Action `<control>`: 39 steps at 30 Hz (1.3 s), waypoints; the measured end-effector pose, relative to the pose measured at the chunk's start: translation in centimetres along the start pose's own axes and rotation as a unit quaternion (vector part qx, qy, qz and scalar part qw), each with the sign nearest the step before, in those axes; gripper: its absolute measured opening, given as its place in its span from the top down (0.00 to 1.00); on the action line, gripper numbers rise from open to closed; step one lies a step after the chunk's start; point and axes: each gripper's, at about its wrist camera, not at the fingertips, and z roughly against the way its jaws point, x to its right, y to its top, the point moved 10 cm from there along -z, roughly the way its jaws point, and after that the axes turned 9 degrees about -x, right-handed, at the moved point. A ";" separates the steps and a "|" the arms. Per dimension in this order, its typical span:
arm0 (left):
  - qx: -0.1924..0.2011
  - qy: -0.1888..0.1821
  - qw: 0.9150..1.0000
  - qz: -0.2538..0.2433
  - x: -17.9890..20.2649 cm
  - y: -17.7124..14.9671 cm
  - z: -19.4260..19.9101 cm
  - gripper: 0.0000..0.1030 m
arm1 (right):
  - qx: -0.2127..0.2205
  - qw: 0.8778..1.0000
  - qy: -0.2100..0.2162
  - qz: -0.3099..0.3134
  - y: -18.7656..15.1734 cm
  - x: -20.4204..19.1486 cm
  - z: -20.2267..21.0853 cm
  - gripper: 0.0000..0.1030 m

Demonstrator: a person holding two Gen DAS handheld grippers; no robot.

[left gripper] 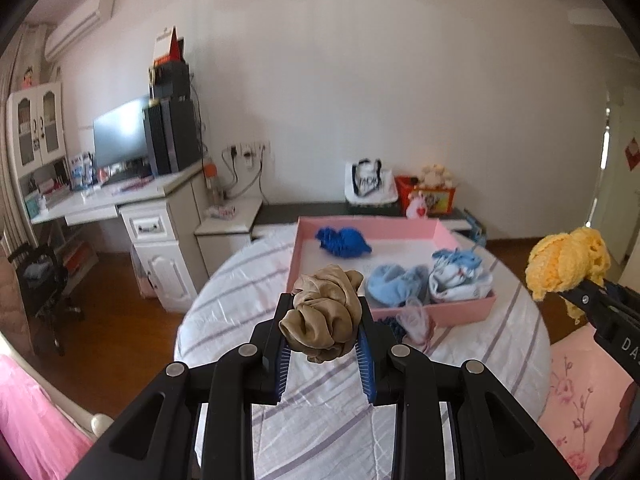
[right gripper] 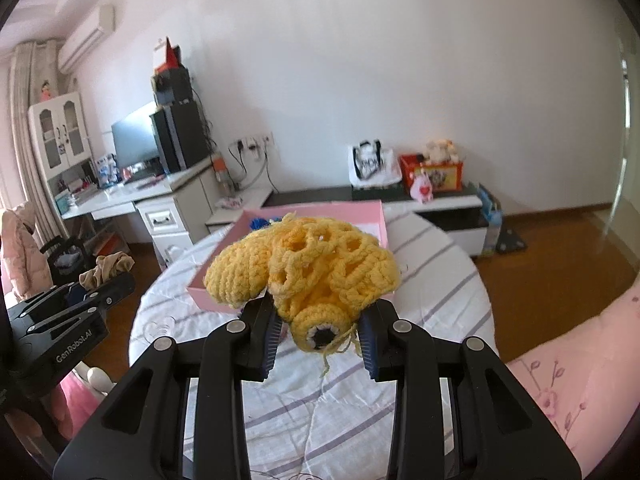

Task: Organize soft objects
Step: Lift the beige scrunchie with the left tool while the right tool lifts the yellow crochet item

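Jaws of the left gripper (left gripper: 321,330) are clenched on a beige scrunchie (left gripper: 324,318), held above the striped bedsheet (left gripper: 240,292). Jaws of the right gripper (right gripper: 318,330) grasp a yellow crochet piece (right gripper: 308,276), which hides most of the pink tray (right gripper: 376,216) in the right wrist view. Farther out, the left view shows the tray holding three items: one dark blue knit (left gripper: 343,242), one light blue cloth (left gripper: 394,282), one white-and-blue bundle (left gripper: 460,276). Near the tray's front wall lie a pale pink item (left gripper: 416,322) and something dark blue, partly hidden, hard to identify.

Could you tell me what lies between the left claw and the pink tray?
In the left wrist view, only striped bedsheet lies between the left claw and the pink tray.
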 end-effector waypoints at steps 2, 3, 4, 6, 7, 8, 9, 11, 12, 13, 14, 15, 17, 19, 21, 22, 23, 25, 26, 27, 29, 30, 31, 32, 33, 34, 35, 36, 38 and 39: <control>0.014 -0.002 1.000 -0.003 0.1 -0.1 1.4 0.75 | 0.013 1.000 0.000 0.008 0.4 -0.5 1.0 0.70; 0.021 -0.003 1.000 -0.003 0.1 -0.2 2.1 0.75 | 0.020 1.000 0.000 0.011 0.5 -0.7 1.4 0.70; 0.027 -0.004 1.000 -0.003 0.0 -0.3 2.9 0.75 | 0.027 1.000 0.000 0.014 0.7 -1.0 1.9 0.70; 0.039 -0.003 0.999 -0.001 -0.1 -0.5 4.2 0.75 | 0.037 0.999 0.002 0.018 0.9 -1.3 2.7 0.70; 0.045 -0.002 0.999 -0.001 -0.1 -0.6 4.8 0.75 | 0.043 0.999 0.002 0.019 1.1 -1.4 3.1 0.70; 0.051 -0.001 0.999 -0.001 -0.2 -0.7 5.4 0.75 | 0.049 0.999 0.003 0.020 1.2 -1.6 3.6 0.70; 0.058 0.000 0.998 -0.001 -0.2 -0.8 6.1 0.75 | 0.054 0.998 0.002 0.021 1.3 -1.7 4.0 0.70; 0.068 -0.001 0.998 -0.001 -0.3 -1.1 7.2 0.75 | 0.066 0.998 0.004 0.023 1.4 -1.9 4.8 0.70; 0.074 -0.001 0.997 -0.001 -0.4 -1.2 7.8 0.75 | 0.070 0.997 0.005 0.024 1.4 -2.1 5.3 0.69; 0.079 -0.001 0.997 0.000 -0.4 -1.3 8.2 0.75 | 0.074 0.997 0.006 0.025 1.4 -2.2 5.6 0.69; 0.085 0.000 0.996 0.000 -0.5 -1.5 8.9 0.75 | 0.078 0.997 0.007 0.026 1.4 -2.4 6.0 0.69; 0.089 0.001 0.996 0.001 -0.6 -1.6 9.2 0.75 | 0.081 0.996 0.008 0.028 1.4 -2.4 6.3 0.69; 0.096 0.003 0.995 0.001 -0.7 -2.0 9.9 0.75 | 0.090 0.995 0.008 0.033 1.5 -2.6 7.0 0.69; 0.101 0.003 0.995 0.001 -0.9 -2.6 10.6 0.75 | 0.098 0.994 0.010 0.036 1.5 -2.7 7.6 0.69; 0.104 0.003 0.995 0.002 -1.0 -3.3 10.9 0.75 | 0.105 0.994 0.012 0.038 1.4 -2.9 8.1 0.69; 0.105 0.004 0.995 0.003 -1.1 -3.5 11.0 0.75 | 0.107 0.993 0.012 0.039 1.4 -3.0 8.4 0.69; 0.105 0.005 0.994 0.004 -1.2 -3.8 11.2 0.75 | 0.109 0.993 0.012 0.040 1.4 -3.0 8.5 0.69; 0.105 0.005 0.994 0.006 -1.1 -4.3 11.2 0.75 | 0.111 0.993 0.012 0.040 1.4 -3.1 8.7 0.69; 0.105 0.006 0.994 0.007 -1.2 -4.6 11.4 0.75 | 0.111 0.993 0.012 0.040 1.4 -3.1 8.7 0.69; 0.104 0.007 0.994 0.007 -0.9 -4.6 11.2 0.75 | 0.111 0.993 0.012 0.040 1.4 -3.1 8.6 0.69; 0.104 0.008 0.995 0.009 -0.9 -4.4 10.9 0.75 | 0.111 0.993 0.012 0.039 1.3 -3.0 8.6 0.69; 0.103 0.009 0.995 0.009 -0.7 -4.3 10.8 0.75 | 0.110 0.993 0.012 0.039 1.2 -3.0 8.6 0.69; 0.102 0.009 0.995 0.009 -0.6 -4.3 10.8 0.75 | 0.109 0.993 0.012 0.039 1.2 -2.9 8.5 0.69; 0.101 0.010 0.995 0.009 -0.6 -4.3 10.7 0.75 | 0.108 0.993 0.012 0.039 1.1 -2.8 8.6 0.69; 0.101 0.010 0.995 0.010 -0.5 -4.1 10.4 0.75 | 0.108 0.993 0.012 0.038 1.0 -2.7 8.6 0.69; 0.101 0.010 0.995 0.009 -0.5 -4.1 10.5 0.75 | 0.109 0.993 0.012 0.039 1.1 -2.8 8.5 0.69; 0.101 0.009 0.995 0.009 -0.5 -4.2 10.4 0.75 | 0.110 0.993 0.012 0.039 1.1 -2.8 8.6 0.69; 0.101 0.010 0.995 0.009 -0.5 -4.2 10.5 0.75 | 0.109 0.993 0.012 0.040 1.2 -2.8 8.5 0.69; 0.100 0.010 0.995 0.008 -0.5 -4.3 10.5 0.75 | 0.108 0.993 0.012 0.039 1.2 -2.8 8.5 0.69; 0.099 0.010 0.995 0.007 -0.4 -4.1 10.4 0.75 | 0.108 0.993 0.012 0.039 1.1 -2.8 8.5 0.69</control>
